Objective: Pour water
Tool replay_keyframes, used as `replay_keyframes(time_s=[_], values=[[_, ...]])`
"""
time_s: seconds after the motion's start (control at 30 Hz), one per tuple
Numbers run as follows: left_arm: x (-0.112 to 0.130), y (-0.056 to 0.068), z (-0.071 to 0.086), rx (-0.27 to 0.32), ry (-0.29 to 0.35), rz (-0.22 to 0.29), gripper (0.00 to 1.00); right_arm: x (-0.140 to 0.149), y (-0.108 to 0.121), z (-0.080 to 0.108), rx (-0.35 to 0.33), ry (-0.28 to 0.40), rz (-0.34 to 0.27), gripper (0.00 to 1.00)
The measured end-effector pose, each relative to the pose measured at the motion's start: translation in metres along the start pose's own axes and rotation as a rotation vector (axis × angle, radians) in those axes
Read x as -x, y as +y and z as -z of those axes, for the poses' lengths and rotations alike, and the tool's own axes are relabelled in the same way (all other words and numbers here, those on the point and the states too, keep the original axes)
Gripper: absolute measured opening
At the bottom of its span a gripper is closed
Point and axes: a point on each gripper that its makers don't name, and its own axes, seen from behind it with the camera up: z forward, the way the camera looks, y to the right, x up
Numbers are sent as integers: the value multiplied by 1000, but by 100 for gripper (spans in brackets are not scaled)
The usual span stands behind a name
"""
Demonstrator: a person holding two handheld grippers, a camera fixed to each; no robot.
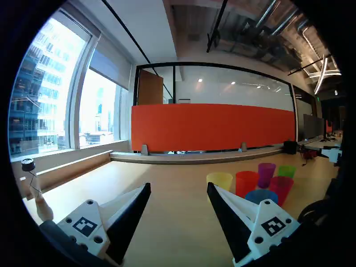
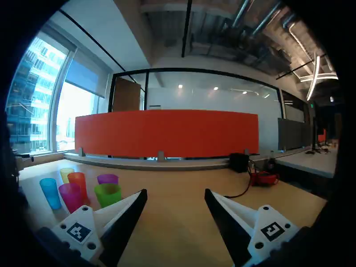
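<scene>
- Left claw [image 1: 178, 184] is spread wide with nothing between its fingers, low over the bare tabletop [image 1: 173, 222].
- From it, the window [image 1: 49, 98] is at nine o'clock and the orange screen [image 1: 213, 127] at twelve.
- The coloured cups [image 1: 266, 173] stand bunched on the tabletop at about three o'clock. The yellow cup [image 1: 219, 180] is nearest. The blue cup [image 1: 260, 196] is partly hidden behind my right-hand finger.
- Right claw [image 2: 175, 191] is just as wide open and just as empty. The same cups [image 2: 78, 182] sit at its nine o'clock, with the green cup [image 2: 107, 193] just beside its left-hand finger.
- I judge the step in hand to be reaching for a cup to pour from. I cannot tell which cup holds water.
- To do it well, I would take an outer cup, close on it mid-wall, and squeeze gently, since the plastic likely flexes. I would lift it straight up before tilting.
- The tight bunch is what stands in my way, because a finger pushed between neighbours could topple one.
- A black box [image 2: 239, 162] and a red object [image 2: 263, 178] with its cable lie at the right claw's two o'clock, well apart from the cups.
</scene>
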Motion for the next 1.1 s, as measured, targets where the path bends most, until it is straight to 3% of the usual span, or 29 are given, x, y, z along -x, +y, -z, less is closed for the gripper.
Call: replay_keyframes(time_s=[1.1], values=[[-6, 2, -6, 25, -27, 7, 94, -11, 1, 2, -3, 4, -5, 100]])
